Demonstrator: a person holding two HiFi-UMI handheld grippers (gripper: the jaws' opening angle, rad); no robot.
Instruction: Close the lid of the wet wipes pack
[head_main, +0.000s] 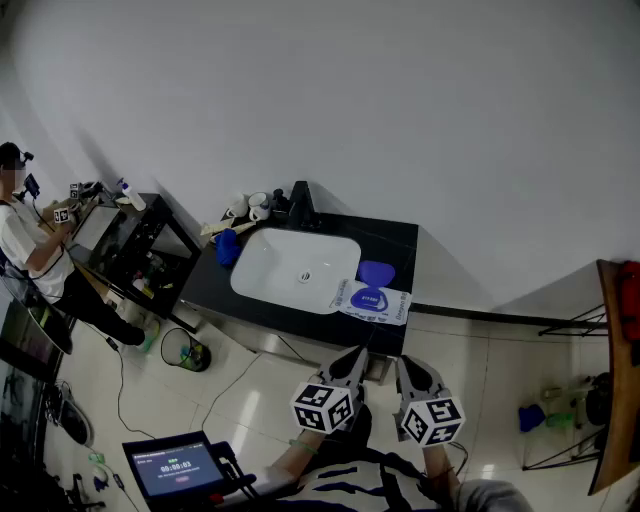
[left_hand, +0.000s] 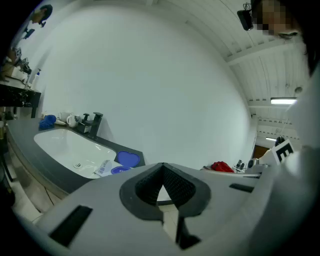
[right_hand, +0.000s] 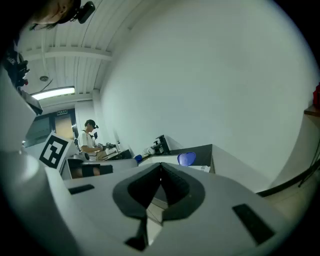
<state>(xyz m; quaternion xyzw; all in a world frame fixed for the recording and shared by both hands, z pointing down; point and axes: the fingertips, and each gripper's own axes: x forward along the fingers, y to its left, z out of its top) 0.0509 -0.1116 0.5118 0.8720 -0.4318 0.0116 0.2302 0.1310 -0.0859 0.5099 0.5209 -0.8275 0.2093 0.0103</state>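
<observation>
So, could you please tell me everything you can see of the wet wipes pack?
The wet wipes pack is a flat, soft-looking white packet with blue print and a blue oval patch. Its rounded blue lid stands flipped open. It lies on the dark counter, just right of the white basin, with nothing resting on it.

A lab-like test room: a freestanding sink counter (head_main: 397, 243), a tablet (head_main: 178, 468), a person (head_main: 33, 250) at a workbench (head_main: 148, 232).

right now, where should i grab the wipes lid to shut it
Take the blue lid by its free top edge, likely coming from above its far side: it stands open, hinged at the far side of the wet wipes pack, so it should fold down towards you.
</observation>
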